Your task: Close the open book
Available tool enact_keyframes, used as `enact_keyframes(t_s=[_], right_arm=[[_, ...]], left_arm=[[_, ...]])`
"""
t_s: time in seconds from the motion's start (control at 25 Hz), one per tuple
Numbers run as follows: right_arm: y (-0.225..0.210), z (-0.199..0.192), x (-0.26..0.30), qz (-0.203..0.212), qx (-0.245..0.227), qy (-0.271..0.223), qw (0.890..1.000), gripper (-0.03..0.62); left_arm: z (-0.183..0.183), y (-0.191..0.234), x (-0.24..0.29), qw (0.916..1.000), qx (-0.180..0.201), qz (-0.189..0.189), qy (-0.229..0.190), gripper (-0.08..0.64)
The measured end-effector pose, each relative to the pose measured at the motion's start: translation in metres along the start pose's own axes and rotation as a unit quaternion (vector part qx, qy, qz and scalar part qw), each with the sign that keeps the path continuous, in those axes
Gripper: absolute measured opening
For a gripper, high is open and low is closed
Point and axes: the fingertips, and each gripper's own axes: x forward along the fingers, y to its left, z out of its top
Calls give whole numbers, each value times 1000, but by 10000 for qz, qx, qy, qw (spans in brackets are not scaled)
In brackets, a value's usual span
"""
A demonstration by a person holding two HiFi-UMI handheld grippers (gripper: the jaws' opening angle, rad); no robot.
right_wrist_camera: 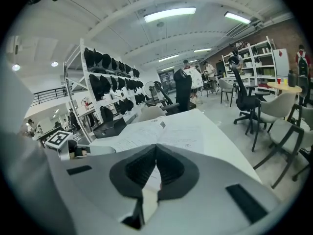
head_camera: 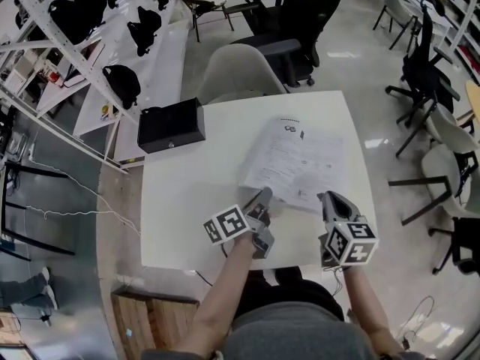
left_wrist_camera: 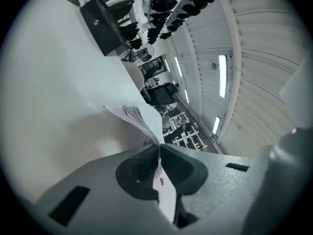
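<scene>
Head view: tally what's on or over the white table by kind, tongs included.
open book: 1
black box: 1
tongs: 2 (left tongs, right tongs)
Total: 4

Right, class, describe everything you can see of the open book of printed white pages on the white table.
The open book of printed white pages looks thin and soft-bound, its paper carrying black text and small dark marks near the far edge. It lies spread on the white table, towards the table's right half. Its left leaves are lifted and curled, pinched in the shut left gripper. The shut right gripper pinches its near right edge. The cover is not visible.
</scene>
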Motion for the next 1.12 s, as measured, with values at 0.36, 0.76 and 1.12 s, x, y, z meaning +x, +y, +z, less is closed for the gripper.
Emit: enact_keyframes(t_s=[0.36,0.76,1.12], right_arm=[[-10,-1,-13,-306,146,-128,9993,5],[-27,-6,-33,-665,324,-245,9970,5],[-37,-12,-48,-970,473,-337,9936,5]], left_arm=[[-15,-20,13,9954,820,-87,493,20],[-45,-30,34,9688,2077,170,1343,20],[-74,-38,47,9254,3157,162,2089,20]])
